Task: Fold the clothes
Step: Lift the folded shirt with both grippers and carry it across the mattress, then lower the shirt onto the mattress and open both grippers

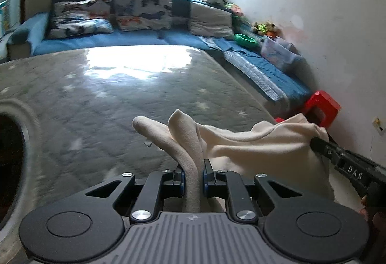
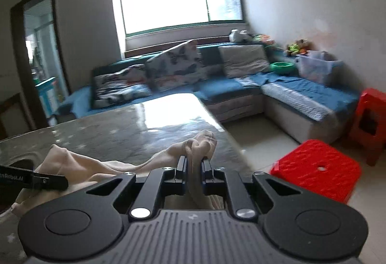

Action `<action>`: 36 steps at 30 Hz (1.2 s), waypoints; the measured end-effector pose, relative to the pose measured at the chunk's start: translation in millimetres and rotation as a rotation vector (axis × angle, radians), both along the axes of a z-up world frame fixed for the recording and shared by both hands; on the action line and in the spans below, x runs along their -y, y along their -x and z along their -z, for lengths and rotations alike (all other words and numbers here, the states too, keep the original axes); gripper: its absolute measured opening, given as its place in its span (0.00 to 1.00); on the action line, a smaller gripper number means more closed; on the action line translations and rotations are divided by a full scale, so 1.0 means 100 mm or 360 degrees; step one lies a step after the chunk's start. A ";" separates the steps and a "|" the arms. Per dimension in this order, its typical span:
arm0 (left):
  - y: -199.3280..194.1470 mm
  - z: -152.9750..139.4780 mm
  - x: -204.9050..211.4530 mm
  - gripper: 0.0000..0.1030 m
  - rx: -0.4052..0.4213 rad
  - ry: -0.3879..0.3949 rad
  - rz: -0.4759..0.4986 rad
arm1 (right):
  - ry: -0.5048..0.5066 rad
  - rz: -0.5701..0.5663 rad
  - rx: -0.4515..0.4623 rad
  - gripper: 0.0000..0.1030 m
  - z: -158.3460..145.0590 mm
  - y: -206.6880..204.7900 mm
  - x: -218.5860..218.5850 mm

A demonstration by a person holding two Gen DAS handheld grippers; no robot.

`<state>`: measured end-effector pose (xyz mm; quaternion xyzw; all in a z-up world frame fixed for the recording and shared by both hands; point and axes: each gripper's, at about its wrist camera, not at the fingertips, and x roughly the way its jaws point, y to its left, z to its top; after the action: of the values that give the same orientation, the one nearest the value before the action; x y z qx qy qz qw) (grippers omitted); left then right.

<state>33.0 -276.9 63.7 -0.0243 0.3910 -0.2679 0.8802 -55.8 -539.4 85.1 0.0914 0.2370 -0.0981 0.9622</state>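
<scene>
- While both grippers pinch it, the cream garment (image 1: 253, 143) hangs stretched between them, just above the near right part of the grey marble table (image 1: 96, 99).
- left gripper (image 1: 194, 174): fingers pressed together on a bunched, rolled fold of the cloth, which pokes out past the tips toward the far side.
- Long axis of the garment runs left to right, from the left gripper across to the right gripper (image 2: 194, 167); the span between sags a little.
- right gripper: fingers closed on another wad of the same cloth, a knot of fabric sticking out beyond the tips, near the table's right edge.
- Neither hand is clearly nearer; each holds one end, so I judge the next move depends on both travelling together, probably laying the cloth flat on the table toward the far left.
- Off the right edge sits a red plastic stool (image 2: 316, 169) on the floor; blue sofa (image 2: 241, 87) far behind.
- Risk, as a guess: cloth slipping off the right edge.
</scene>
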 end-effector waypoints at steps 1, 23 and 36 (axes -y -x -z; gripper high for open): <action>-0.01 0.03 0.07 0.15 -0.0006 -0.0023 0.0009 | 0.0010 0.0019 -0.0019 0.10 0.02 -0.01 0.05; 0.67 0.02 0.17 1.00 0.0145 -0.0308 0.0003 | 0.0014 -0.0009 -0.0197 0.76 0.17 0.34 -0.28; 1.01 0.13 0.02 1.00 0.0064 -0.0332 -0.0014 | 0.0021 -0.0032 -0.0265 0.90 0.20 0.68 -0.57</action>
<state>-67.8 -279.0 51.2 0.0713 0.3988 -0.2224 0.8868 -123.8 -482.6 65.5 0.0741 0.3165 -0.0973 0.9407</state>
